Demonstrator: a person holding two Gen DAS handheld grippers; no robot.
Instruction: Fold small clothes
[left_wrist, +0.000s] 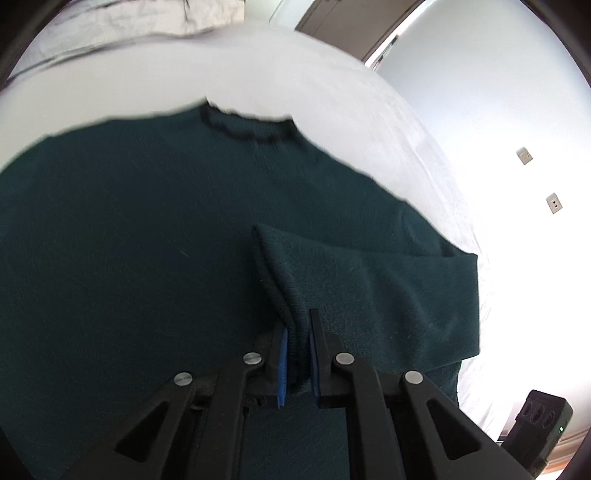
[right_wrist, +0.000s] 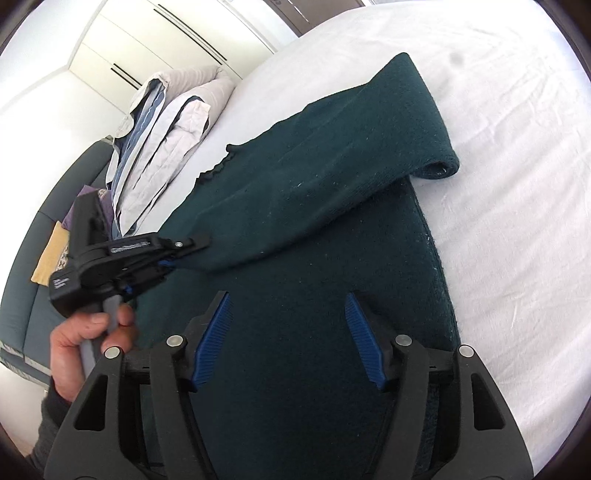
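Plainly, a dark green sweater (right_wrist: 303, 206) is spread flat on a bed (right_wrist: 509, 155) covered with a white sheet, its neckline toward the pillows (right_wrist: 166, 140), which are stacked at about ten o'clock in the right wrist view. One sleeve (left_wrist: 354, 280) has been laid across the body, and its cuff end is pinched between the nearly closed jaws of the left gripper (left_wrist: 297, 354), held by a hand (right_wrist: 88, 339). The right gripper (right_wrist: 288, 339) is poised over the lower body of the sweater with its jaws spread and nothing between them. The knit is judged soft, limp and fairly thick, likely to sag and drag when lifted, and not slippery; it is best taken by an edge such as the hem, a cuff or a shoulder seam, where the ribbing gives the pads something to bite. The mattress will probably yield under pressure. Beyond the bed, white cupboard doors (right_wrist: 155, 40) are seen at eleven o'clock, and folded clothes (right_wrist: 55, 254) on a dark surface at nine.
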